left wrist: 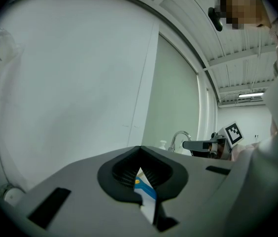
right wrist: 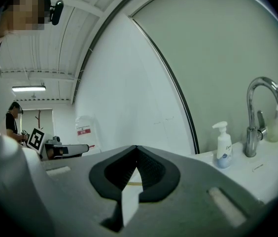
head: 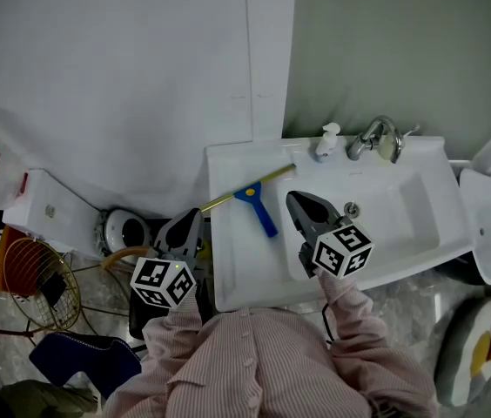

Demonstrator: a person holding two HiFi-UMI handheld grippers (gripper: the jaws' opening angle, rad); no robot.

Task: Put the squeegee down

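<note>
The squeegee (head: 259,202) has a blue handle and a long brass-coloured blade. It lies flat on the left shelf of the white sink (head: 232,268), with no gripper touching it. My left gripper (head: 189,225) hovers just off the sink's left edge, jaws shut on nothing. In the left gripper view a piece of the blue squeegee (left wrist: 146,190) shows beyond the closed left gripper (left wrist: 139,149). My right gripper (head: 302,207) hangs over the basin's left side, to the right of the handle. Its jaws are also shut and empty, as the right gripper (right wrist: 136,149) shows in its own view.
A soap dispenser (head: 325,140) and a chrome faucet (head: 372,136) stand at the back of the sink, against the wall. The basin drain (head: 351,208) lies beside my right gripper. A toilet tank (head: 50,209) and a wire basket (head: 41,281) sit on the floor to the left.
</note>
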